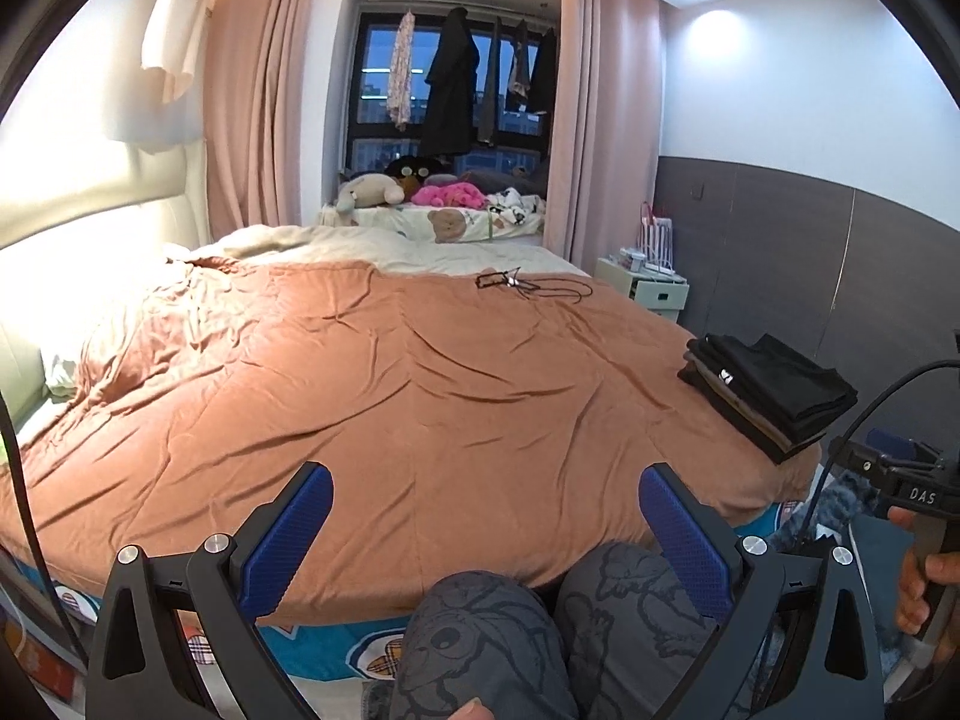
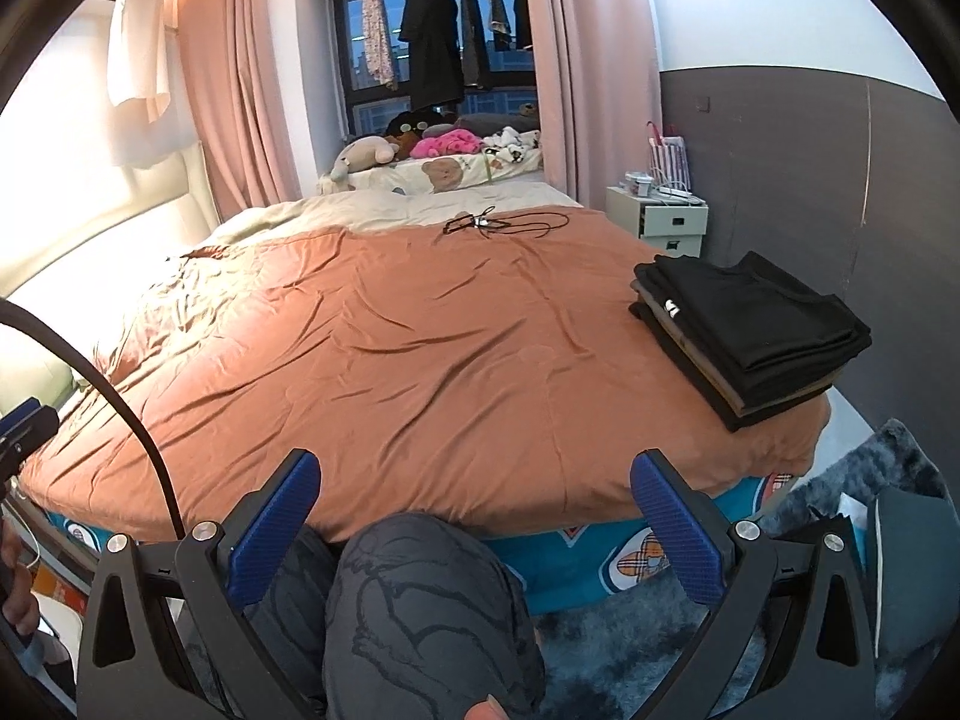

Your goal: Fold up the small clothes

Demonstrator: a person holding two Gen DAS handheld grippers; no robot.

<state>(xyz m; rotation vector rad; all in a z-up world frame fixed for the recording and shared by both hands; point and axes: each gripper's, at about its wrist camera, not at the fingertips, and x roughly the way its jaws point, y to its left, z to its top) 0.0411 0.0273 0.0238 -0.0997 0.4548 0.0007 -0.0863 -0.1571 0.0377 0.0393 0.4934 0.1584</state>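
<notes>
Stack of folded dark clothes (image 2: 750, 330) is seen at right of frame on the bed's orange duvet (image 2: 420, 330), nearer the right gripper (image 2: 474, 510) than the left gripper (image 1: 486, 516), both held empty with fingers spread apart.

both fisheye views look forward from low at the foot of the bed, just above the person's knees (image 1: 480, 630), along an orange duvet (image 1: 390, 372) toward the window (image 1: 450, 90) at 12 o'clock, each framed at the bottom by its own pair of spread blue fingers. the left wrist view sits a little further left, so the stack of folded dark clothes (image 1: 768, 390) lies at its 3 o'clock edge, while the right wrist view has that stack (image 2: 750, 324) nearer and larger at 2 o'clock. they share the duvet, the window, the pink curtains (image 2: 234, 90), the stuffed toys (image 2: 432, 144) and the white bedside cabinet (image 2: 660, 216).
</notes>
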